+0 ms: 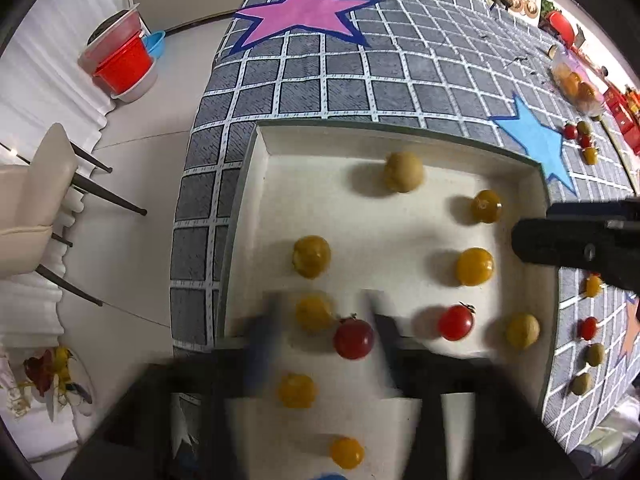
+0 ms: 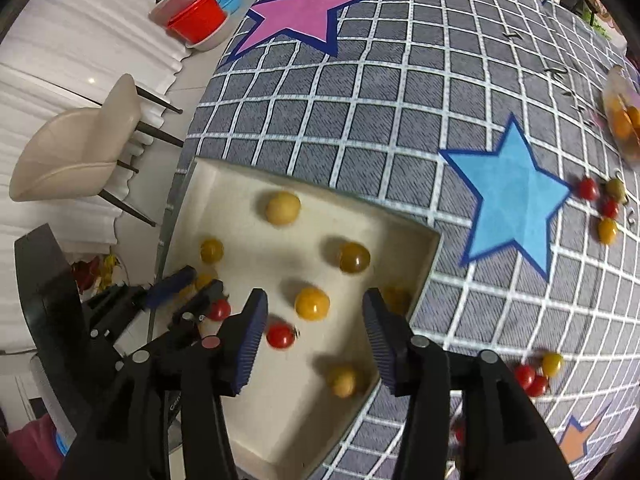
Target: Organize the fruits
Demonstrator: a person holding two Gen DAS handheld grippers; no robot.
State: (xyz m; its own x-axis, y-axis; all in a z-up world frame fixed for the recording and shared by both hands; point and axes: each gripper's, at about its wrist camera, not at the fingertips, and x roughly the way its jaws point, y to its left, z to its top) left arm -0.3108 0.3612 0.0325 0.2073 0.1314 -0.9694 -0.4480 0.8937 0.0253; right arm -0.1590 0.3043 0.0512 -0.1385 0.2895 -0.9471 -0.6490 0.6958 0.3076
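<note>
A shallow white tray (image 1: 340, 208) on the star-patterned cloth holds several yellow cherry tomatoes and two red ones. My left gripper (image 1: 324, 332) hangs over its near side, open and blurred. A red tomato (image 1: 354, 338) lies on the tray floor between its fingers, close to the right one, and a yellow tomato (image 1: 314, 312) sits just beyond. In the right wrist view my right gripper (image 2: 316, 336) stands open above the tray (image 2: 248, 264). The other red tomato (image 2: 280, 335) lies beside its left pad, and a yellow tomato (image 2: 312, 303) lies ahead. The left gripper (image 2: 188, 288) shows at the tray's left.
Loose red, yellow and green tomatoes (image 2: 607, 230) lie on the cloth right of the blue star (image 2: 516, 196), with more (image 2: 538, 372) nearer. A bag of oranges (image 1: 578, 84) sits far right. A beige chair (image 2: 80, 152) and red bucket (image 2: 196, 20) stand on the floor left of the table.
</note>
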